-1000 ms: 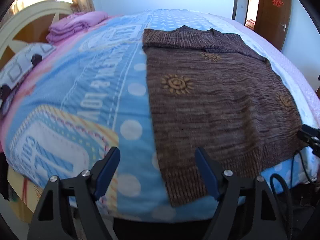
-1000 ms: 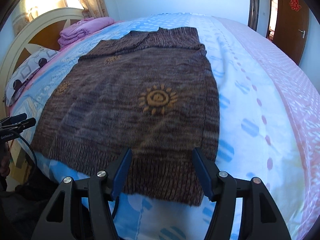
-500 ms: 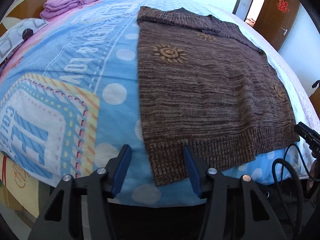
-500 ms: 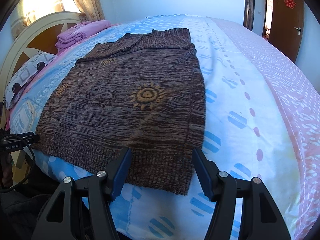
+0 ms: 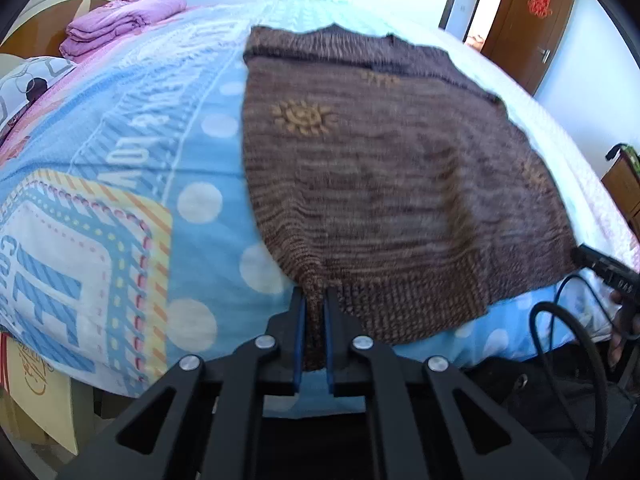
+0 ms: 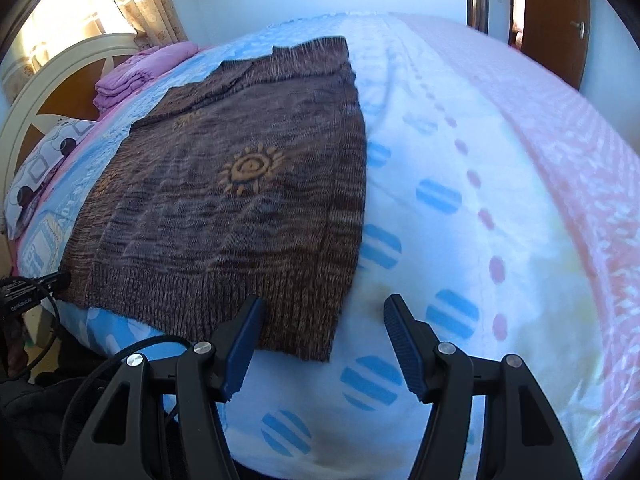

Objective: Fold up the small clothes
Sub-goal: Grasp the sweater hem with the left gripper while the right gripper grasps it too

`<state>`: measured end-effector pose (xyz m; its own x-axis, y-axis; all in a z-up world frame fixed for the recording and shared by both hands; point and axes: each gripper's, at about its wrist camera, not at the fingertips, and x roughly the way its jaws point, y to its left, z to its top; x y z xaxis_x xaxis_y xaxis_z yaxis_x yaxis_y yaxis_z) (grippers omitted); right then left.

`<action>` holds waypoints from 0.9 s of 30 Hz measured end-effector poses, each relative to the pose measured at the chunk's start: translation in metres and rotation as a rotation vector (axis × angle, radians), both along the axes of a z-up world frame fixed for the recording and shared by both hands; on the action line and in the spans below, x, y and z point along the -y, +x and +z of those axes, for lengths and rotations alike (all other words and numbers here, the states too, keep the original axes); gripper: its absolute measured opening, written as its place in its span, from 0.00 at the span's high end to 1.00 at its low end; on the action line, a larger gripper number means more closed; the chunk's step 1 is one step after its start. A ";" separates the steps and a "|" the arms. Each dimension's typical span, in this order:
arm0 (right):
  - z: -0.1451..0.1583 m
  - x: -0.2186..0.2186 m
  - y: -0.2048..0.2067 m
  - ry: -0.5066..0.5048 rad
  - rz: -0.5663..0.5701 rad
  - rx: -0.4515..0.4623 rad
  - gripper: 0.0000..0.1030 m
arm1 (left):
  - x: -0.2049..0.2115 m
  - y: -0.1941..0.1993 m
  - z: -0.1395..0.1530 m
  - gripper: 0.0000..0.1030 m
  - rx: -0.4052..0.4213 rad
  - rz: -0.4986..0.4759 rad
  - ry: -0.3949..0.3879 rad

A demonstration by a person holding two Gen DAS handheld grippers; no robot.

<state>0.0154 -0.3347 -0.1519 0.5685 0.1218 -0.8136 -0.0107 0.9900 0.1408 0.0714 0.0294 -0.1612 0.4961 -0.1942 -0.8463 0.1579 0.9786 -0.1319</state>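
A brown knitted sweater with orange sun motifs lies flat on the bed, its ribbed hem toward me. My left gripper is shut on the hem's near left corner, and the knit bunches between the blue pads. In the right wrist view the sweater lies left of centre. My right gripper is open, its fingers straddling the hem's near right corner just above the sheet. The left gripper's body shows at that view's left edge.
The bed has a blue patterned cover with white dots; its right side is white and pink. Folded purple bedding and a pillow lie by the headboard. A brown door stands at the far right. Black cables hang by the bed's edge.
My left gripper has closed on the sweater's near left hem corner. My right gripper has shifted right, from over the hem to straddling its right corner, still open.
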 end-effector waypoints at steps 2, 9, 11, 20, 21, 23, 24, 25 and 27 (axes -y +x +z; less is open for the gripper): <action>0.001 -0.001 -0.001 0.020 0.013 0.006 0.39 | -0.008 -0.001 0.008 0.91 0.024 0.011 -0.012; -0.001 -0.002 0.000 0.071 0.050 0.007 0.90 | -0.015 0.000 0.020 0.92 0.074 -0.008 -0.047; 0.009 0.003 -0.003 0.107 0.043 0.041 0.91 | -0.020 0.000 0.026 0.92 0.086 -0.005 -0.065; 0.054 0.023 -0.021 0.306 0.031 0.218 0.91 | -0.040 -0.007 0.075 0.92 0.208 0.022 -0.157; 0.052 0.024 -0.020 0.311 0.025 0.212 0.91 | -0.040 -0.006 0.076 0.92 0.211 0.019 -0.159; 0.044 0.030 -0.016 0.347 0.000 0.183 0.91 | -0.039 -0.003 0.070 0.92 0.195 0.017 -0.156; 0.042 0.032 -0.016 0.371 -0.005 0.173 0.91 | -0.038 0.000 0.067 0.92 0.182 0.018 -0.160; 0.042 0.033 -0.016 0.393 -0.007 0.171 0.92 | -0.039 0.002 0.064 0.92 0.168 0.020 -0.164; 0.050 0.031 -0.015 0.398 0.000 0.184 0.92 | -0.039 0.008 0.064 0.92 0.165 0.023 -0.165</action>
<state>0.0004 -0.3653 -0.1018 0.6993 0.4055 -0.5886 -0.0716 0.8591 0.5067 0.0789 0.0688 -0.0969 0.6310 -0.3099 -0.7112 0.1686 0.9496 -0.2643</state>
